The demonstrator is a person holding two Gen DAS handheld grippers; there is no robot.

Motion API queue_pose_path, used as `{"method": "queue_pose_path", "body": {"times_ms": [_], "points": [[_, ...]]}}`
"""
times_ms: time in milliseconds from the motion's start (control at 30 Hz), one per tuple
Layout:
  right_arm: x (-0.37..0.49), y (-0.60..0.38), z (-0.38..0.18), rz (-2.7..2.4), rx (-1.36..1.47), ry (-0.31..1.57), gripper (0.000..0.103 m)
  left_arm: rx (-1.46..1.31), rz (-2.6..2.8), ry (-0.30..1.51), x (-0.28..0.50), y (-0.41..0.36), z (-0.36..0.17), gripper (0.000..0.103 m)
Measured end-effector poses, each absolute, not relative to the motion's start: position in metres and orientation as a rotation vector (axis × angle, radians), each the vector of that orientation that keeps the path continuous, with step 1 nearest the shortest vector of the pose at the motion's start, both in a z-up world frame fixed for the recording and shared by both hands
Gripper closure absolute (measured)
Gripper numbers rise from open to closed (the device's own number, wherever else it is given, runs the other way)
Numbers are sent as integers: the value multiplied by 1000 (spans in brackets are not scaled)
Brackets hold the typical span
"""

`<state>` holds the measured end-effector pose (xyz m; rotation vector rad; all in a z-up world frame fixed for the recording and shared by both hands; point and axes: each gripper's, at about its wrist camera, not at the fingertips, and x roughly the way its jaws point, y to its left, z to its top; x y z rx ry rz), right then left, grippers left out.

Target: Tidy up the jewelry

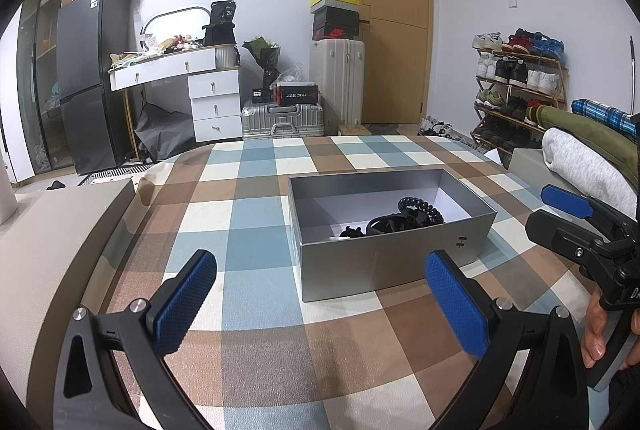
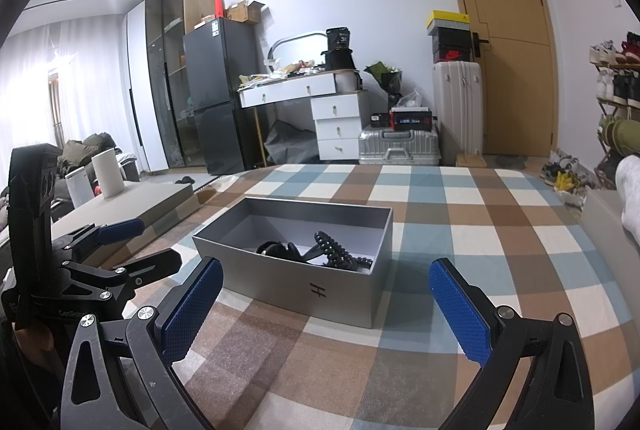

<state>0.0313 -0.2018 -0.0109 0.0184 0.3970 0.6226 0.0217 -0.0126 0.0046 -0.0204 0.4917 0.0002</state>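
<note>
An open grey box (image 1: 384, 262) stands on the checkered cloth (image 1: 256, 310), seen also in the right wrist view (image 2: 304, 294). Inside lie black jewelry pieces: a coiled black band (image 1: 422, 208) and other black items (image 1: 384, 224), seen also in the right wrist view (image 2: 336, 250). My left gripper (image 1: 320, 302) is open and empty, in front of the box's near wall. My right gripper (image 2: 326, 306) is open and empty, in front of the box's near corner. Each gripper shows in the other's view: the right (image 1: 576, 226), the left (image 2: 120, 246).
A beige cushion (image 1: 52, 250) lies to the left of the cloth, with white cylinders (image 2: 108, 172) on it. Folded clothes (image 1: 588, 158) lie at the right. Behind are a fridge, a dresser, suitcases, a door and a shoe rack.
</note>
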Motion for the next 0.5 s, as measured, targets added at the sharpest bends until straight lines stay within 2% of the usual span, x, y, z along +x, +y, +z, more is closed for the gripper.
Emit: {"method": "queue_pose_path", "body": {"times_ms": [500], "points": [[31,-202,-11,622,18,397,0,-16,-3,490,22,-13,5,1]]}}
